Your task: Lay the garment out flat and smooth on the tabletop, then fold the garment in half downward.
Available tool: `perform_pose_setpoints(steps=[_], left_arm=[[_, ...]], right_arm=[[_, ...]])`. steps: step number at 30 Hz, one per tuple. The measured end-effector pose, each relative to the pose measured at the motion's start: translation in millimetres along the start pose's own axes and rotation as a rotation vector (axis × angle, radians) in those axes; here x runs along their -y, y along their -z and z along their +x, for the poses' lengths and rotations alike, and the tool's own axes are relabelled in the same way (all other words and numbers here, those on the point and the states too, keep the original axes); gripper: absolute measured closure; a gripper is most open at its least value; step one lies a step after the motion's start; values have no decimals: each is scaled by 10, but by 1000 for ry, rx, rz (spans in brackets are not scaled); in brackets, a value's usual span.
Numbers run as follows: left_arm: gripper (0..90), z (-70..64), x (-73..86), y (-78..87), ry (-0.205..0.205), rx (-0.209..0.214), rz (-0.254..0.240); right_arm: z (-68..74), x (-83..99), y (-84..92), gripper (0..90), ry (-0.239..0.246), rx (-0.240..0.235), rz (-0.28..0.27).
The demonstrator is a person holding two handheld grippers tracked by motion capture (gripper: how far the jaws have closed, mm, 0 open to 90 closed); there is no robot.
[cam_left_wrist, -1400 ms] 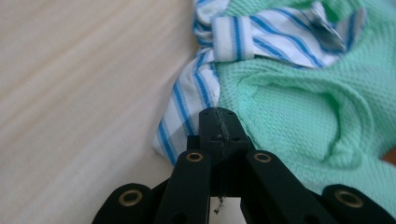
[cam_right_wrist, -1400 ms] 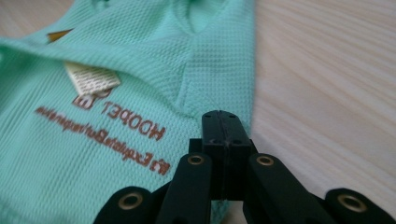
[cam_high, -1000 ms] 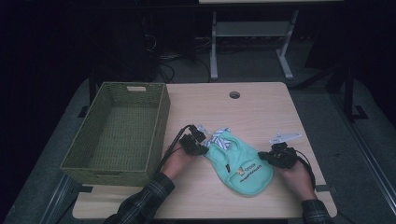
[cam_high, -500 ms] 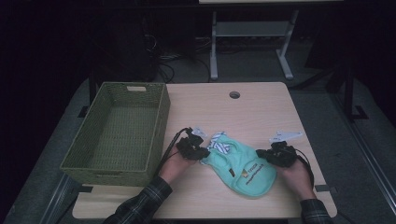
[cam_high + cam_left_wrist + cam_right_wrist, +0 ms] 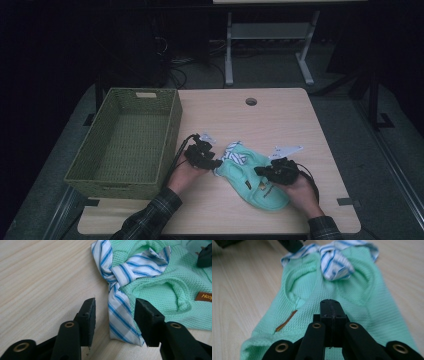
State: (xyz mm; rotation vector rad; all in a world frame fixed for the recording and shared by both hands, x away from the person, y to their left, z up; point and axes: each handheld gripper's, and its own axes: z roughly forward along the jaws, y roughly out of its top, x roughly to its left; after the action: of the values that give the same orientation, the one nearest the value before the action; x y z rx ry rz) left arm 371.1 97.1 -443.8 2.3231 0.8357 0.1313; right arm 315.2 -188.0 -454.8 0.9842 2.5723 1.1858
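A small mint-green knit shirt [image 5: 250, 186] [image 5: 160, 285] [image 5: 312, 282] lies flat on the table between the two hands. Its blue-and-white striped tie [image 5: 234, 156] [image 5: 120, 307] [image 5: 334, 265] points toward my left gripper [image 5: 212, 162] [image 5: 115, 301]. That gripper's jaws have just been opening. The tie's end lies loose between them, and the pads stand apart from it. My right gripper [image 5: 260, 171] [image 5: 329, 301] is shut over the shirt's back. No fabric shows between its tips.
A woven green basket [image 5: 122, 175] stands on the table's left side, close to my left hand. The wooden table [image 5: 260, 120] has a round cable hole [image 5: 251, 101] near its far edge. A brown label [image 5: 203, 296] is sewn on the shirt.
The left jaws have opened and let go of the striped tie. The right gripper has slid left, farther onto the shirt, still shut.
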Motion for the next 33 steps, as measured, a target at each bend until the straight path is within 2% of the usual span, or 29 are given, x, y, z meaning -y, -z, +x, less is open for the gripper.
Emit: perform_pose_setpoints(steps=[4, 8, 9, 11, 18, 21, 22, 26, 31, 33], left_arm=[[471, -2, 14, -41, 16, 14, 3], [453, -4, 33, -106, 9, 18, 28], [448, -4, 33, -106, 9, 18, 28], [444, -13, 37, -125, 5, 21, 34], [438, -90, 28, -168, -37, 11, 32], [488, -125, 19, -184, -53, 5, 30], [516, -141, 10, -190, -70, -8, 32], [653, -140, -2, -194, -88, -24, 34], [800, -113, -19, -205, -94, -2, 37], [823, -107, -28, -214, -88, 16, 38]], right_arm=[[13, 38, -66, 897, 4, 8, 41], [11, 63, -118, 897, 6, 19, 73], [1, 72, -128, 897, 17, 17, 67], [8, 67, -127, 897, 4, 14, 71], [8, 66, -126, 897, 5, 15, 74], [9, 69, -125, 897, 4, 15, 73], [5, 70, -127, 897, 14, 17, 71], [12, 70, -124, 897, 9, 17, 73], [15, 70, -124, 897, 10, 17, 74], [16, 70, -125, 897, 11, 17, 73]])
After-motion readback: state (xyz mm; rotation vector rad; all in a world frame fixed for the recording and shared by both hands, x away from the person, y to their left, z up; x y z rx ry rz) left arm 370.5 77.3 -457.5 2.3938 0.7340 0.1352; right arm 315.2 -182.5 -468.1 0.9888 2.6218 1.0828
